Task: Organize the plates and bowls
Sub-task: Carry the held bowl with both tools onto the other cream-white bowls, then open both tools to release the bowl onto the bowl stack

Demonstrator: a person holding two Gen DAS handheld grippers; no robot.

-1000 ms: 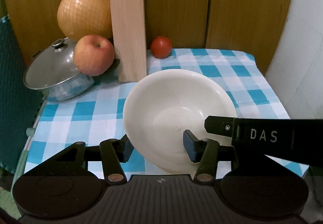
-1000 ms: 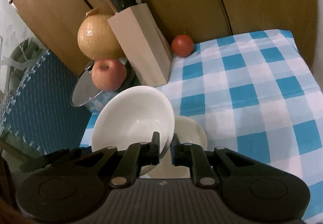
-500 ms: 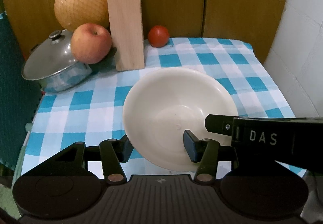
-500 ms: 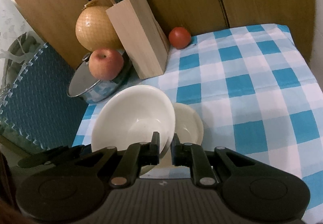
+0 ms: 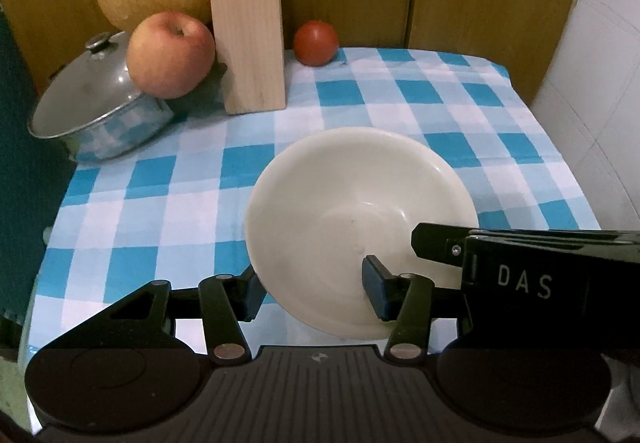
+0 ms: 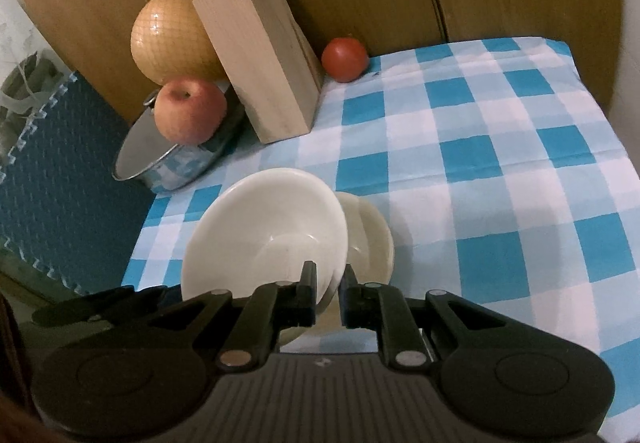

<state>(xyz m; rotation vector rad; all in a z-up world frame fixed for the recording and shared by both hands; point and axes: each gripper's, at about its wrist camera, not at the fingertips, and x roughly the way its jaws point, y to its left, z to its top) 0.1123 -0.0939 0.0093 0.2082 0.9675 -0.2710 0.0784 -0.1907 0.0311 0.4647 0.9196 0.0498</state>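
Cream large bowl [image 6: 264, 231] pinched by my right tool [image 6: 328, 293], left tool [image 5: 312, 287] loosely straddling its rim, not yet nested on the smaller bowl [image 6: 370, 239].

Right gripper [image 6: 328, 293] pinched; left gripper [image 5: 314, 293] apart.

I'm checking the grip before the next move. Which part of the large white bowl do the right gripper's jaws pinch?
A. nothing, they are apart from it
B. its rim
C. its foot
B: the right gripper has one jaw inside and one outside the large white bowl's near rim.
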